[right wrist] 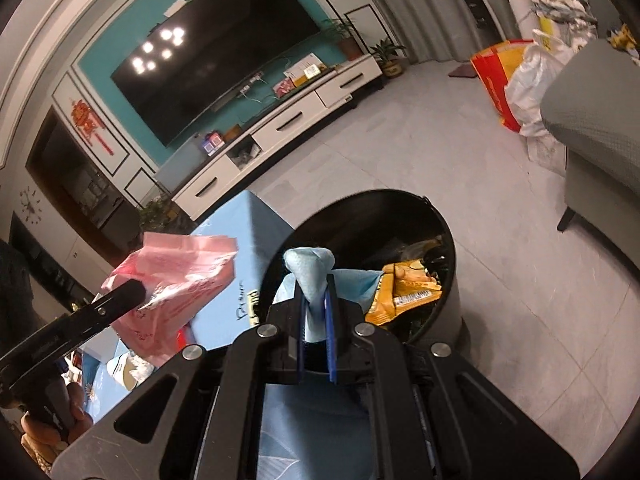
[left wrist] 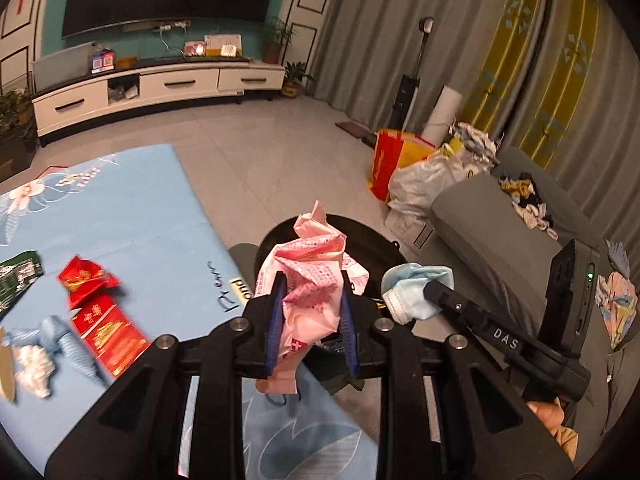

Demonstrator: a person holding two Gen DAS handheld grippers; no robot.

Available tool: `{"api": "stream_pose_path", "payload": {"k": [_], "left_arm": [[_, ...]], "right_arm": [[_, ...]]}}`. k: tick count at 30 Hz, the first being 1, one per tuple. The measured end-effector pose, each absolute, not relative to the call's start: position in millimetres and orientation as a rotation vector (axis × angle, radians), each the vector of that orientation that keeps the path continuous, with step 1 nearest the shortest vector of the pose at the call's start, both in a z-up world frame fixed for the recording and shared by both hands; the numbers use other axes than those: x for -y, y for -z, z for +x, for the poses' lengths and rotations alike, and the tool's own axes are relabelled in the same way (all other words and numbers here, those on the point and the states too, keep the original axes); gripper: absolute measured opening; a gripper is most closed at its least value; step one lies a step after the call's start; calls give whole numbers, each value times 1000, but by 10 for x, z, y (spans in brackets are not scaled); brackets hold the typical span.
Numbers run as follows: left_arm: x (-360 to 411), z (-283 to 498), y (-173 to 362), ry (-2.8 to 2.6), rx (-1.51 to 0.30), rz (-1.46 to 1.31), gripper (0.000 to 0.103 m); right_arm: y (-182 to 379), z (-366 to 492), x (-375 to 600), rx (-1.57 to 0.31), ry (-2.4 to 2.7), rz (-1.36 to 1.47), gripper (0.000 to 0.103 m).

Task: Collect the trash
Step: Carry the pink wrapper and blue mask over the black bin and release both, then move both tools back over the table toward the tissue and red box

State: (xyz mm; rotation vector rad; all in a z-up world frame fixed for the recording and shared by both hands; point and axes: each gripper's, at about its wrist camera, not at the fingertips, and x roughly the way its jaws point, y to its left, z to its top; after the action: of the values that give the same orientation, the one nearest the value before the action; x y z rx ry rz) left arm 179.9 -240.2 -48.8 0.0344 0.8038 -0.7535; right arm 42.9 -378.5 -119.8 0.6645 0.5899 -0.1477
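Pale grey floor tiles [right wrist: 420, 168] run back to a long white TV cabinet [left wrist: 160, 88] under a dark wall-mounted television [right wrist: 216, 72] on a teal wall, with grey curtains [left wrist: 400, 40] to one side and a grey sofa [left wrist: 480, 216] piled with loose items. A low table covered in a light blue cloth [left wrist: 132, 216] fills the near left; on it lie a red foil wrapper [left wrist: 86, 280], a flat red packet with gold print [left wrist: 108, 334] and a twisted blue-and-white plastic scrap [left wrist: 52, 344]. Beside the table's corner stands a round black trash bin [right wrist: 452, 240], already holding a yellow snack bag [right wrist: 408, 286].

The left gripper [left wrist: 312, 292] is pinching a crumpled pink printed plastic bag [left wrist: 312, 272] between its blue pads, held just above the table's edge next to the bin. The right gripper [right wrist: 316, 292] has its fingers pressed together on a light blue face mask [right wrist: 310, 264], which hangs over the bin's open mouth. The two grippers sit close beside each other.
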Motion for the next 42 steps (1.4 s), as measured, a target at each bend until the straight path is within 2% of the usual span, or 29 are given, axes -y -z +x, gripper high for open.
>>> {"api": "stream_pose_path", "payload": {"k": [8, 10, 11, 13, 14, 21, 22, 25, 27, 30, 35, 42], "left_arm": [[2830, 1985, 837, 753, -874, 79, 29], [2895, 2011, 897, 753, -884, 85, 30], [2923, 2011, 912, 749, -884, 90, 33], [2931, 2022, 939, 749, -887, 92, 49], [2918, 2033, 946, 747, -885, 88, 54], [2692, 2041, 880, 721, -866, 52, 61], [2651, 2029, 864, 720, -862, 43, 64], [2490, 1982, 791, 705, -842, 17, 71], [2339, 1935, 746, 680, -825, 17, 80], [2153, 1869, 695, 637, -809, 11, 91], [1662, 1770, 665, 526, -817, -15, 99], [892, 1583, 647, 358, -830, -74, 100]], "right_arm": [[1424, 583, 3919, -629, 177, 695, 10], [1482, 627, 3938, -644, 182, 701, 12], [1503, 642, 3947, -649, 182, 705, 15], [1557, 668, 3957, -663, 186, 718, 29], [1569, 678, 3962, -666, 186, 723, 29], [1542, 646, 3898, -663, 175, 722, 35], [1520, 635, 3879, -660, 171, 717, 40], [1460, 627, 3813, -654, 145, 703, 47], [1426, 647, 3773, -658, 129, 688, 50], [1363, 647, 3607, -668, 92, 651, 60], [1275, 674, 3268, -696, -1, 594, 73], [1081, 729, 2679, -748, -103, 460, 91]]}}
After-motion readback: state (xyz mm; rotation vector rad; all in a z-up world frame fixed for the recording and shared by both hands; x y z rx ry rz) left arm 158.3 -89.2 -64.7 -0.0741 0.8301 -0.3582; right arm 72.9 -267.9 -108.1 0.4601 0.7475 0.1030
